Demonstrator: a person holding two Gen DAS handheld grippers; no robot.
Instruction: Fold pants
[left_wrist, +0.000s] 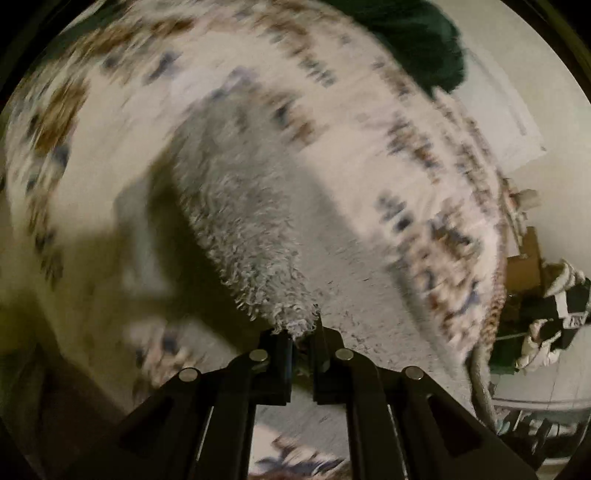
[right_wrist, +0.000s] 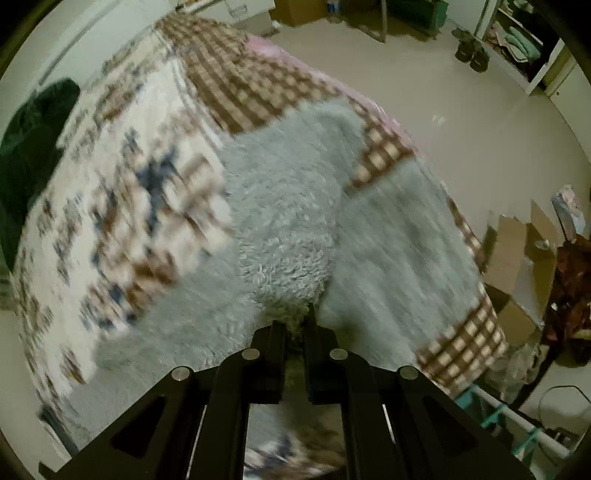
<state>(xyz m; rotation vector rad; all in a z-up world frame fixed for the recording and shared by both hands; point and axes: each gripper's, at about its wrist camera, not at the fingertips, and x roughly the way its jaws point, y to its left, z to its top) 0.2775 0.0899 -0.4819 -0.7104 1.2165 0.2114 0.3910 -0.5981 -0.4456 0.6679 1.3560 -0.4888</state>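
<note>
The pants are a light grey, curly fleece garment spread on a bed. In the left wrist view my left gripper is shut on an edge of the pants, and a lifted fold runs away from the jaws. In the right wrist view my right gripper is shut on another edge of the pants. From it a raised fleece leg stretches up the frame, with a flatter part of the pants lying to its right. Both views are blurred by motion.
The bed carries a white blanket with brown and blue patterns and a brown checked cover. A dark green garment lies at the bed's far side. Cardboard boxes, shoes and a shelf stand around the pale floor.
</note>
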